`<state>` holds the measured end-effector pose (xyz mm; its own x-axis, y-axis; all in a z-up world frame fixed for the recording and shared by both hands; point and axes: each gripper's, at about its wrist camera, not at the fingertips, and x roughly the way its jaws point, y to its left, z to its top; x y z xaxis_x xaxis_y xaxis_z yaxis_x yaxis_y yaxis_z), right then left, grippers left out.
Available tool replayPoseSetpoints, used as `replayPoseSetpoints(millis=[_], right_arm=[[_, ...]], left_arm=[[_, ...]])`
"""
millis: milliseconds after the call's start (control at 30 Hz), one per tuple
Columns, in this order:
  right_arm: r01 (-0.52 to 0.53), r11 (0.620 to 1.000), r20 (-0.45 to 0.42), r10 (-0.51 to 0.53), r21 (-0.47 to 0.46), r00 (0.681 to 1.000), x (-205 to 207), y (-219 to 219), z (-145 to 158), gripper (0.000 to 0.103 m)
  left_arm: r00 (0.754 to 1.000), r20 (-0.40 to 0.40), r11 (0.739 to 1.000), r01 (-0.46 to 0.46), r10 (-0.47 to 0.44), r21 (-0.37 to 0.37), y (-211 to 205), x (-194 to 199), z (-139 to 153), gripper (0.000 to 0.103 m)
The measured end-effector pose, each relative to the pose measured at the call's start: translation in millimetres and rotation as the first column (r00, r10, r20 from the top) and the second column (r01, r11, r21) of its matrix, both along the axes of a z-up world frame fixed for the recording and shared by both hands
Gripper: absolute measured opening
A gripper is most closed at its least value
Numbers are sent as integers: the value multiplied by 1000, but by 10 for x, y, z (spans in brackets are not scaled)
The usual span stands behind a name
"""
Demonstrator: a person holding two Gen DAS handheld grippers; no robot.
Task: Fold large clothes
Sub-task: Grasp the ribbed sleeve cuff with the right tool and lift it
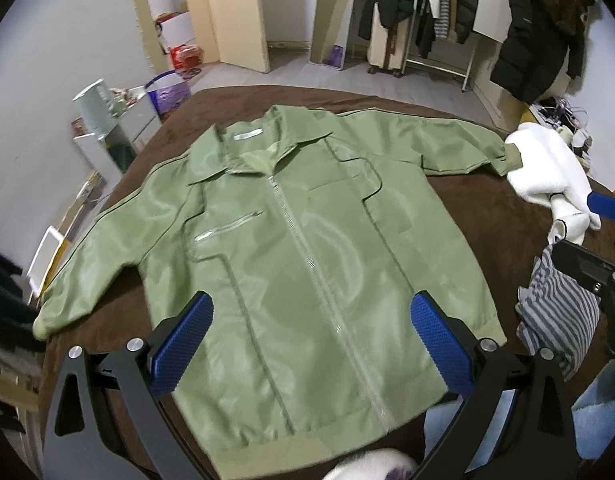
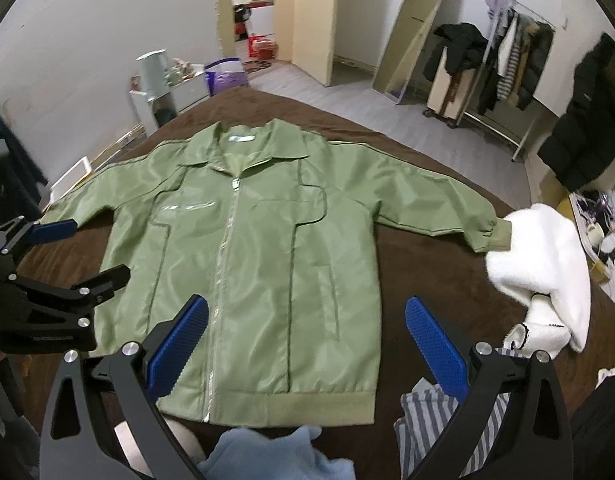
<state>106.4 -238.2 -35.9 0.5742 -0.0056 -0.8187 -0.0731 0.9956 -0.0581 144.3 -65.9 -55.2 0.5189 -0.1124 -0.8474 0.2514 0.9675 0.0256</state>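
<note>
A green zip-up jacket [image 1: 299, 248] lies flat and face up on a brown bed cover [image 1: 487, 216], zipped, both sleeves spread out to the sides. It also shows in the right wrist view [image 2: 259, 248]. My left gripper [image 1: 311, 316] is open and empty, hovering above the jacket's lower front. My right gripper [image 2: 305, 320] is open and empty, above the jacket's lower right half. The left gripper also shows at the left edge of the right wrist view [image 2: 87, 252], near the jacket's left sleeve.
A white fluffy garment [image 2: 543, 264] lies by the right sleeve cuff. A striped garment [image 2: 435, 420] and a light blue cloth [image 2: 275, 456] lie at the bed's near edge. A clothes rack [image 2: 507, 60], mirror [image 2: 415, 28] and small white table [image 2: 167, 92] stand beyond the bed.
</note>
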Motion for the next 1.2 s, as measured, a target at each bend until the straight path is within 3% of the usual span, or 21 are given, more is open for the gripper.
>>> replayPoseSetpoints(millis=[300, 400, 500, 667, 933, 1100, 1200], right_arm=[[162, 984, 16, -163, 71, 986, 556, -773, -227, 97], [247, 964, 55, -253, 103, 966, 706, -1125, -324, 97], [332, 927, 81, -350, 174, 933, 848, -1551, -455, 97], [421, 887, 73, -440, 188, 895, 1067, -2018, -733, 97], [507, 830, 57, -532, 232, 845, 1259, -2530, -1234, 97], [538, 775, 59, -586, 331, 808, 1329, -2835, -1498, 97], [543, 735, 46, -610, 407, 791, 1406, -3016, -1667, 97]], left_arm=[[994, 2, 993, 109, -109, -39, -693, 945, -396, 97], [986, 9, 983, 166, -166, -84, -958, 1258, -592, 97], [979, 3, 976, 205, -206, -69, -1241, 1546, -858, 97], [970, -41, 969, 237, -240, -73, -1612, 1972, -1341, 97], [962, -75, 962, 256, -263, -92, -1984, 2410, -1883, 97], [956, -116, 962, 259, -269, -91, -2084, 2526, -2191, 97], [955, -94, 959, 275, -281, -71, -2095, 2491, -2251, 97]])
